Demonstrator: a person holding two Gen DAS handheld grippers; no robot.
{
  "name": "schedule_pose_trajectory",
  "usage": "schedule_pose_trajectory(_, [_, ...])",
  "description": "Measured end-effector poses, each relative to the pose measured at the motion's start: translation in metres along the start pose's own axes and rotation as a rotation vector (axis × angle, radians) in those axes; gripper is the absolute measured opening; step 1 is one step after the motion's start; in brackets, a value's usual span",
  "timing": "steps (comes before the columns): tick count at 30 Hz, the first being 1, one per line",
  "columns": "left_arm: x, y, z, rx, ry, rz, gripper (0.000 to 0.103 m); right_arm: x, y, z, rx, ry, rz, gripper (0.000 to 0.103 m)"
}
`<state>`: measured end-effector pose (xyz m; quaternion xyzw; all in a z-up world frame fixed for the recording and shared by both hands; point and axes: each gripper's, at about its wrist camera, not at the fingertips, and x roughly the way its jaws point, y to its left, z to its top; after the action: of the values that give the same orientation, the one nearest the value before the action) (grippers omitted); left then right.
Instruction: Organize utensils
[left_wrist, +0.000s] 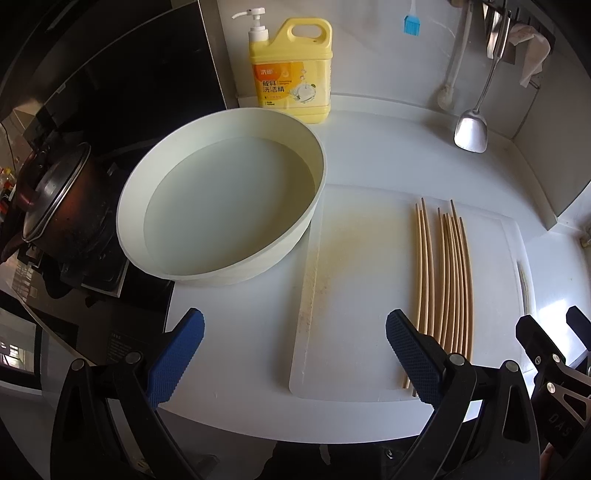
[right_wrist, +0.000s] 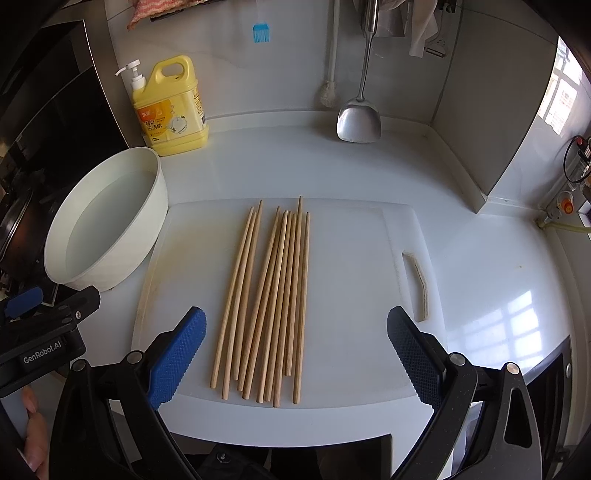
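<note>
While nothing is yet gripped, the loose bundle of thin pale wooden chopsticks (right_wrist: 266, 306) lies lengthwise on the white plastic cutting board (right_wrist: 354, 295), beside the round white basin of water (right_wrist: 110, 218). Judged light, stiff, prone to rolling; best pinched mid-length. Right gripper (right_wrist: 295, 354) hovers over their near ends, fingers apart. Left gripper (left_wrist: 295, 354) hovers leftward, likewise apart, empty.

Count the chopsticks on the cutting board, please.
10, though overlaps may hide some: two chopsticks lie nearer the basin, eight bunched beside them, all on the cutting board.
</note>
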<state>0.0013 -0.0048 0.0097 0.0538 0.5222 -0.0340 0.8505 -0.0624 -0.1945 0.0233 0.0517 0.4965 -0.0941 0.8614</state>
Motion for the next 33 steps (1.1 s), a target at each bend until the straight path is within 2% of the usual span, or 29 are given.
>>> schedule_pose_trajectory(21, [0.009, 0.006, -0.001, 0.006, 0.016, -0.011, 0.097, 0.003, 0.004, -0.004, 0.002, 0.002, 0.003, 0.094])
schedule_pose_trajectory(33, [0.026, 0.012, 0.005, 0.065, 0.005, -0.021, 0.097, 0.018, 0.012, -0.007, 0.078, 0.016, 0.011, 0.094])
